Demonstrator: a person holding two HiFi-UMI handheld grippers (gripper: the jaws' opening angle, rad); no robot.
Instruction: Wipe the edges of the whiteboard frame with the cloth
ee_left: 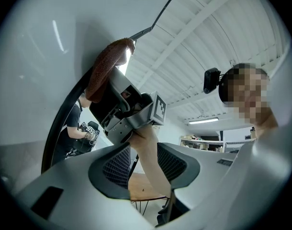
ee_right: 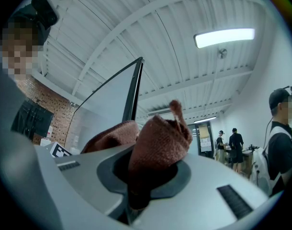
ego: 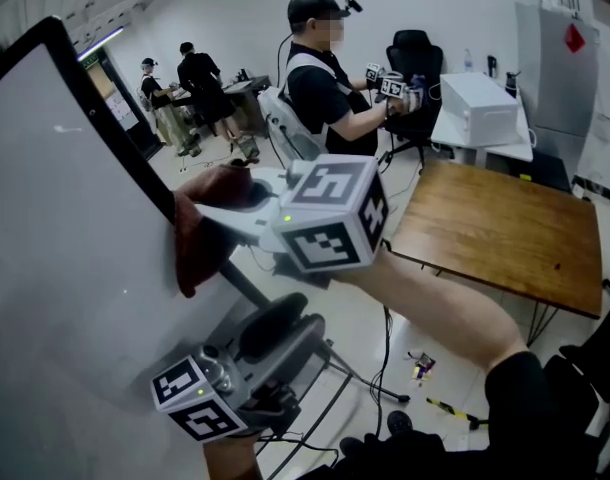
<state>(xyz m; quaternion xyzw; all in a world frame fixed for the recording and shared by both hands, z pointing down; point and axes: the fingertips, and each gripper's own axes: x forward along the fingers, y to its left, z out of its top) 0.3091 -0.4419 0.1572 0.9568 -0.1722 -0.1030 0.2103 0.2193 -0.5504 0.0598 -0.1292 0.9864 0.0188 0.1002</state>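
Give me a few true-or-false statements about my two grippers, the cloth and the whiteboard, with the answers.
1. The right gripper is shut on the cloth. True.
2. The left gripper also grips the cloth. False: its jaws stand apart with nothing held between them, and it sits below the cloth in the head view.
3. The cloth lies against the black whiteboard frame. True.
4. The wooden table stands to the left of the whiteboard in the head view. False: it stands to the right, beyond the right gripper.
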